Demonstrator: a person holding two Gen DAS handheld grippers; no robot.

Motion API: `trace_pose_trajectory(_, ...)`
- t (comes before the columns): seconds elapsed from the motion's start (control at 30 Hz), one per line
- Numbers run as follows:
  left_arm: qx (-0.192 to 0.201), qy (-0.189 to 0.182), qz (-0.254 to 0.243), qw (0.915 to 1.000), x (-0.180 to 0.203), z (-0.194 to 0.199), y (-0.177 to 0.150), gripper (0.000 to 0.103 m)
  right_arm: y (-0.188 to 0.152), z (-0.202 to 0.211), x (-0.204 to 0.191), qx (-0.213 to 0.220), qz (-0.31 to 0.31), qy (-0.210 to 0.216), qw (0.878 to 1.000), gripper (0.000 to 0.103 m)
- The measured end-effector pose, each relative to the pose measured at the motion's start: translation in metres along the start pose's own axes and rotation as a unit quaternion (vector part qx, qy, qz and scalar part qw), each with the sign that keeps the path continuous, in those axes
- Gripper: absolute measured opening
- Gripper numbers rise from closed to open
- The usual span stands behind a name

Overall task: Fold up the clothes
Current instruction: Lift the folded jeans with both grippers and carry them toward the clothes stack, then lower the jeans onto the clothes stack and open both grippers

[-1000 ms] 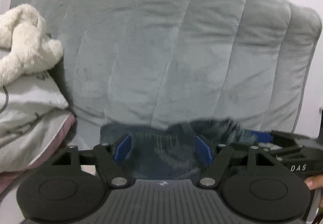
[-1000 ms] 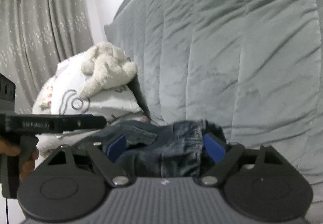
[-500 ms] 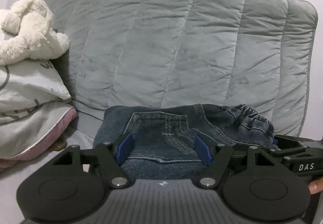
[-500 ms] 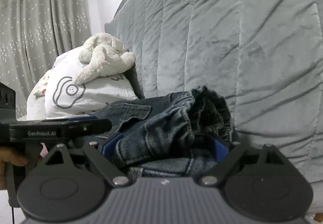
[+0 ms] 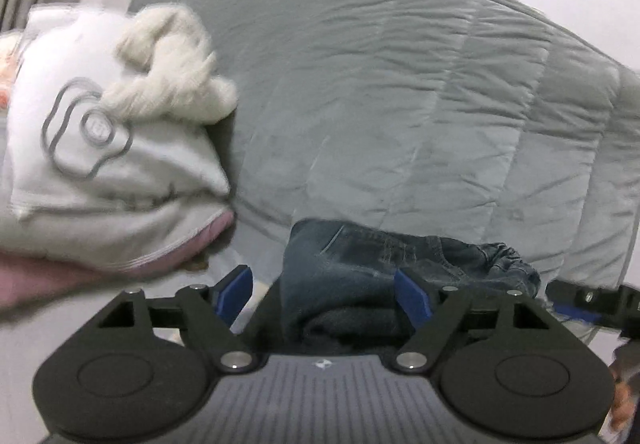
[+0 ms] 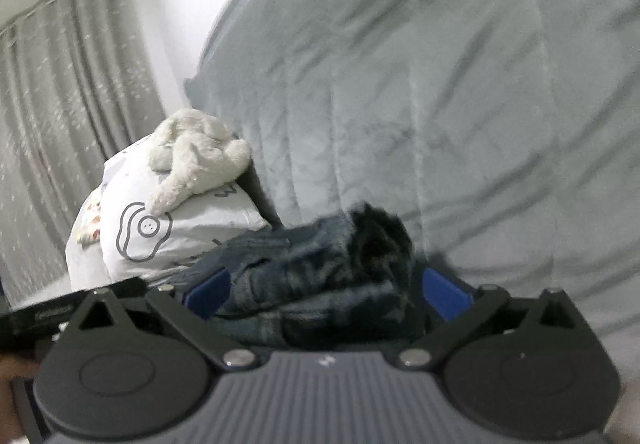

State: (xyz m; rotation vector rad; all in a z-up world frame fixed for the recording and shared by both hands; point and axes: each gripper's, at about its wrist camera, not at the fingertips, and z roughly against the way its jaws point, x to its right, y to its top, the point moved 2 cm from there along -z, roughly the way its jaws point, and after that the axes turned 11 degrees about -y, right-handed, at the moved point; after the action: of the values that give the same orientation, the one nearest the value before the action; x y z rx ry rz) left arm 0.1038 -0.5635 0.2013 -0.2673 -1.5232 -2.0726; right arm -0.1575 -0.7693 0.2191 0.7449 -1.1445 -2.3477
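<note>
While viewed along the left gripper [image 5: 324, 294], shows folded jeans [image 5: 360, 268] lying on the grey quilt [image 5: 400, 104], low in the middle of the picture. Finds the jaws spread and opening, with the left edge of the jeans between them; right pad against or just in front of the denim, left pad clear of it, over bare quilt. Cannot tell whether the right pad touches. Places a white pillow [image 5: 100, 172] with a grey outline drawing to the left, a fluffy cream plush toy [image 5: 172, 72] lying on top of it, a pink edge showing under it. Catches part of the other gripper at the right edge, beside the elastic waistband end of the jeans.

Seen along the right gripper [image 6: 326, 290], shows the jeans [image 6: 312, 272] stacked in folded layers between the blue pads, blurred. Finds the jaws wide and opening, both pads standing just off the denim, nothing pinched. Sets the pillow [image 6: 180, 236] and plush toy [image 6: 196, 152] behind and to the left, grey curtains [image 6: 60, 124] beyond, the quilt [image 6: 460, 84] filling the right.
</note>
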Motion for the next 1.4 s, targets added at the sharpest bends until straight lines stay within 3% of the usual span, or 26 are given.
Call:
trace_pose_trajectory(0.1,-0.017,-0.013,0.033,0.9992,0.001,-0.003,0.005,0.077,-0.001,-0.005,0.010,-0.027,-0.029,-0.002,0.999,0.103)
trace_pose_trajectory(0.17,-0.030,-0.031,0.083,0.9956,0.000,-0.009,0.007,0.078,-0.002,-0.008,0.017,-0.044,-0.050,0.000,0.998,0.103)
trace_pose_trajectory(0.33,-0.024,-0.016,0.161,0.9866,-0.012,-0.018,0.003,0.077,-0.010,-0.026,0.035,-0.088,-0.113,0.006,0.990,0.103)
trace_pose_trajectory(0.43,-0.011,-0.026,0.204,0.9785,-0.022,-0.021,-0.006,0.067,-0.018,-0.039,0.046,-0.113,-0.167,0.038,0.979,0.103)
trace_pose_trajectory(0.5,0.000,-0.025,0.190,0.9814,-0.018,-0.019,-0.004,0.051,-0.021,-0.044,0.049,-0.119,-0.187,0.063,0.973,0.098)
trace_pose_trajectory(0.53,0.005,-0.024,0.181,0.9832,-0.016,-0.019,-0.002,0.048,-0.022,-0.044,0.050,-0.118,-0.195,0.082,0.970,0.077)
trace_pose_trajectory(0.6,0.015,-0.022,0.162,0.9864,-0.011,-0.017,0.002,0.041,-0.021,-0.040,0.049,-0.109,-0.196,0.096,0.970,0.068)
trace_pose_trajectory(0.67,0.023,-0.019,0.143,0.9893,-0.005,-0.016,0.007,0.038,-0.019,-0.033,0.044,-0.096,-0.181,0.097,0.974,0.057)
trace_pose_trajectory(0.73,0.029,-0.019,0.136,0.9901,-0.002,-0.015,0.012,0.037,-0.019,-0.029,0.042,-0.091,-0.178,0.101,0.975,0.053)
trace_pose_trajectory(1.0,0.044,-0.012,0.111,0.9928,-0.005,-0.013,0.032,0.035,-0.018,-0.019,0.030,-0.084,-0.174,0.128,0.973,0.049)
trace_pose_trajectory(1.1,0.040,-0.005,0.114,0.9927,-0.015,-0.017,0.030,0.036,-0.018,-0.017,0.025,-0.084,-0.164,0.134,0.974,0.046)
trace_pose_trajectory(1.23,0.023,0.014,0.077,0.9966,-0.023,-0.024,0.012,0.040,-0.028,-0.021,0.025,-0.084,-0.150,0.121,0.978,0.046)
trace_pose_trajectory(1.4,0.026,0.014,0.079,0.9964,-0.031,-0.021,0.001,0.051,-0.038,-0.022,0.024,-0.088,-0.129,0.110,0.982,0.056)
